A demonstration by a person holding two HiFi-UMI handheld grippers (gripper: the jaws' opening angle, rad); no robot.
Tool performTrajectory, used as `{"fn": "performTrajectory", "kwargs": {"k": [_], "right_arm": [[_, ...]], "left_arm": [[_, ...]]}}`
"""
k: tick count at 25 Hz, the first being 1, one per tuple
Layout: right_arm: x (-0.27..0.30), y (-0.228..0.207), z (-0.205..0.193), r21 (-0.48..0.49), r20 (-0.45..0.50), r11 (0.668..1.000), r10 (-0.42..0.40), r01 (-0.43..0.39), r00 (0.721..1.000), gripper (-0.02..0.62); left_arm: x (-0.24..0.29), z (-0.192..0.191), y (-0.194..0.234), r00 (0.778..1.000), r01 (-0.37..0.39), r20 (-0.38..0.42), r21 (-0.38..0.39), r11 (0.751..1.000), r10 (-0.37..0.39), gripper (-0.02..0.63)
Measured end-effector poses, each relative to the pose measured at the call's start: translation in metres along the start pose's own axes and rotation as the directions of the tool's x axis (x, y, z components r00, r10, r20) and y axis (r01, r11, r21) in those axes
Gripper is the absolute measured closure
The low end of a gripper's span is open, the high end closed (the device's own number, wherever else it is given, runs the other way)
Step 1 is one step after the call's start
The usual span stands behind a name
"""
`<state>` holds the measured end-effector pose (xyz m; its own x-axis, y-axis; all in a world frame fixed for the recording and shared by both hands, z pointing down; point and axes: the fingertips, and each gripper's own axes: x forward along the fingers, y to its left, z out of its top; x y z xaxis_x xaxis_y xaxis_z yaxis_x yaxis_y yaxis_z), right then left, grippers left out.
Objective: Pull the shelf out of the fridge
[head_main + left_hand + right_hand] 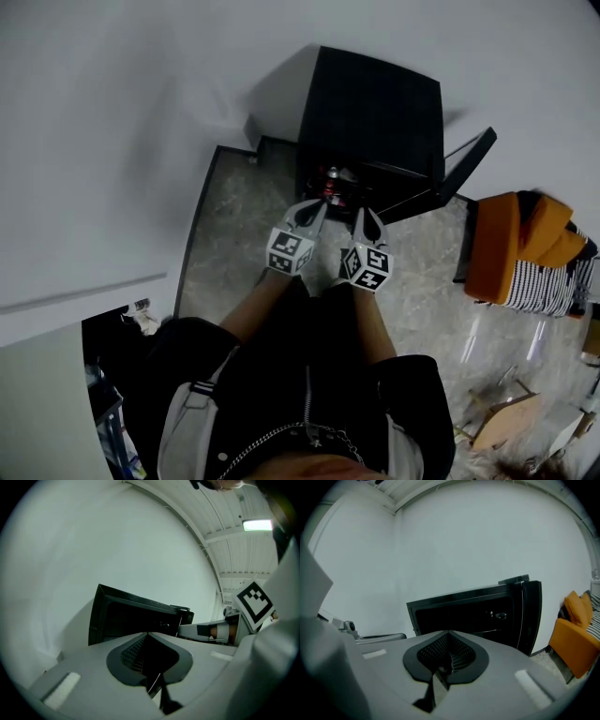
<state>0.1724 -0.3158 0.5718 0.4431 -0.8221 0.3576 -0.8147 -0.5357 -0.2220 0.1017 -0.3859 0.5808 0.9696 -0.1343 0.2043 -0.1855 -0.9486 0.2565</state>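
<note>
A small black fridge (375,108) stands on the floor against the white wall, its door (466,167) swung open to the right. In the right gripper view the dark inside (468,616) shows a thin pale shelf edge (489,631) with small shiny items (500,616) above it. A red and silver item (333,180) sits at the fridge mouth. My left gripper (316,212) and right gripper (367,221) are side by side just in front of the opening, both shut with nothing between the jaws. The left gripper view faces the fridge (136,613) over the shut left gripper (149,633).
An orange chair (511,244) with a striped cloth (553,286) stands to the right of the door, also the orange chair (576,641) in the right gripper view. The floor (244,234) is grey stone. Wooden pieces (511,417) lie at the lower right.
</note>
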Motion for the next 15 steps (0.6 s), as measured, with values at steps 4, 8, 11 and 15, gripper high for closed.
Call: {"fn": "performTrajectory", "kwargs": {"k": [4, 8, 11, 15], "right_arm": [[0.012, -0.010, -0.003, 0.007, 0.001, 1.000, -0.020, 0.020, 1.000, 0.592], [0.032, -0.014, -0.008, 0.022, -0.004, 1.000, -0.002, 0.002, 1.000, 0.592], [0.048, -0.023, -0.013, 0.057, -0.011, 0.998, 0.008, -0.007, 1.000, 0.592], [0.071, -0.035, -0.019, 0.080, -0.033, 0.997, 0.004, -0.001, 0.999, 0.592]], "left_arm": [[0.008, -0.006, -0.001, 1.000, 0.019, -0.014, -0.007, 1.000, -0.019, 0.595], [0.014, -0.008, 0.000, 1.000, 0.017, -0.020, -0.013, 1.000, -0.018, 0.595], [0.016, -0.010, 0.001, 1.000, 0.006, -0.021, -0.005, 1.000, -0.007, 0.595], [0.015, -0.007, 0.011, 0.999, -0.032, -0.025, 0.000, 0.999, 0.032, 0.595]]}}
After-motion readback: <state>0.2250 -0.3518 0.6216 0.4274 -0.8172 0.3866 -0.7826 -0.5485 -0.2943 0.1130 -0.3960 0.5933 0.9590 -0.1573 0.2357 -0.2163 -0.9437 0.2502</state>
